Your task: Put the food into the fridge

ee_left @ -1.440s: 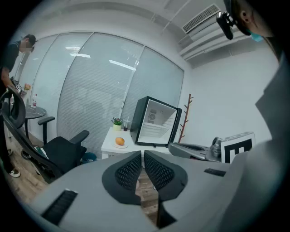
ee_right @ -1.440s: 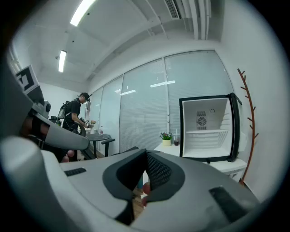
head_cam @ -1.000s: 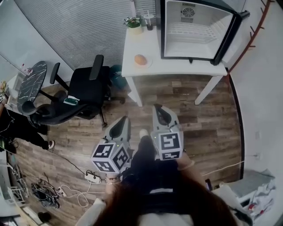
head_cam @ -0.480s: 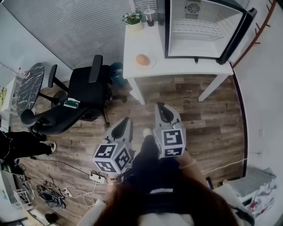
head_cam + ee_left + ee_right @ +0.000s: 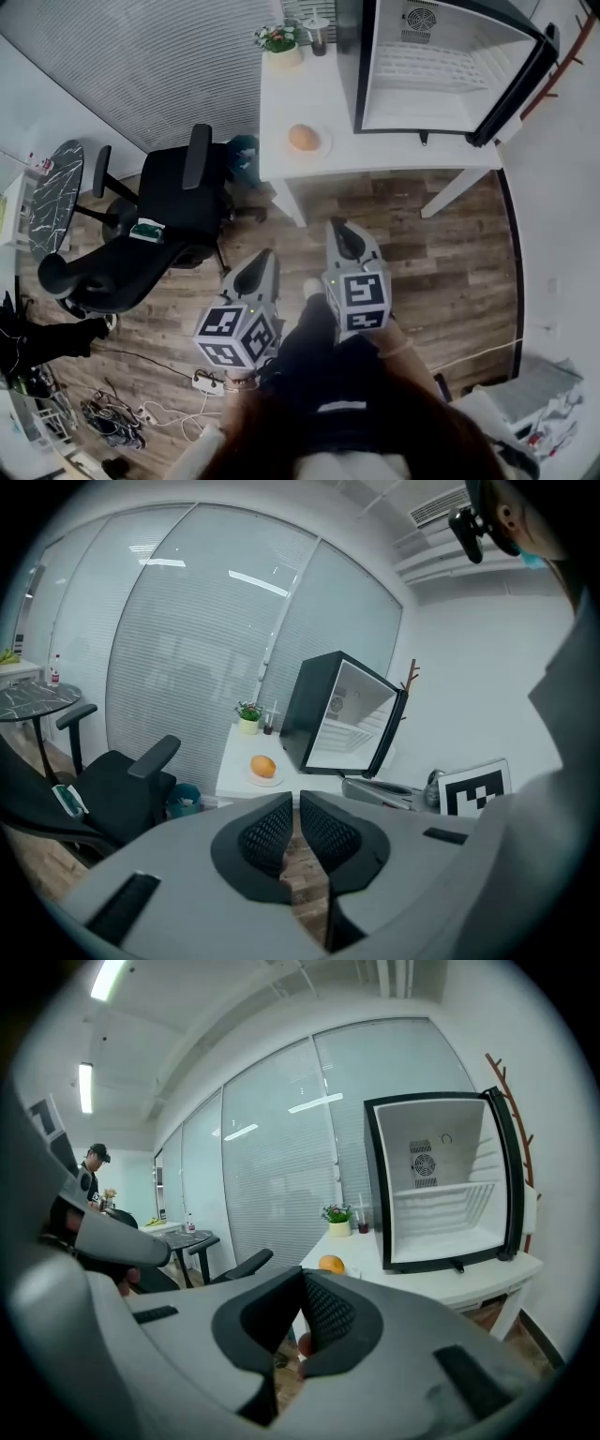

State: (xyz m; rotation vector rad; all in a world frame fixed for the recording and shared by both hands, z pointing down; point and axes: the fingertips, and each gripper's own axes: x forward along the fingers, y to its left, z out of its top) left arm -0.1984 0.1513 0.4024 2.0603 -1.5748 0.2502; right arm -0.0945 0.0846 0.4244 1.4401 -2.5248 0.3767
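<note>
Fridge [image 5: 441, 66] larger in head view; left gripper [image 5: 262, 255], right gripper [image 5: 337, 228] jaws closed, empty; orange [image 5: 303, 137] on table [image 5: 291, 84].

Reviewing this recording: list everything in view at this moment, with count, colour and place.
table: one, white, beyond the grippers
fridge: one, black, white inside, door open, on the table
plate: one, white, on the table
food: one, orange, on the plate, left of the fridge
potted plant: one, green, table's far corner
cup: one, dark contents, beside the plant
office chair: one, black, left of the table
round table: one, dark marbled top, far left
power strip: one, white, on the wooden floor
left gripper: grey, jaws shut, empty
right gripper: grey, jaws shut, empty
</note>
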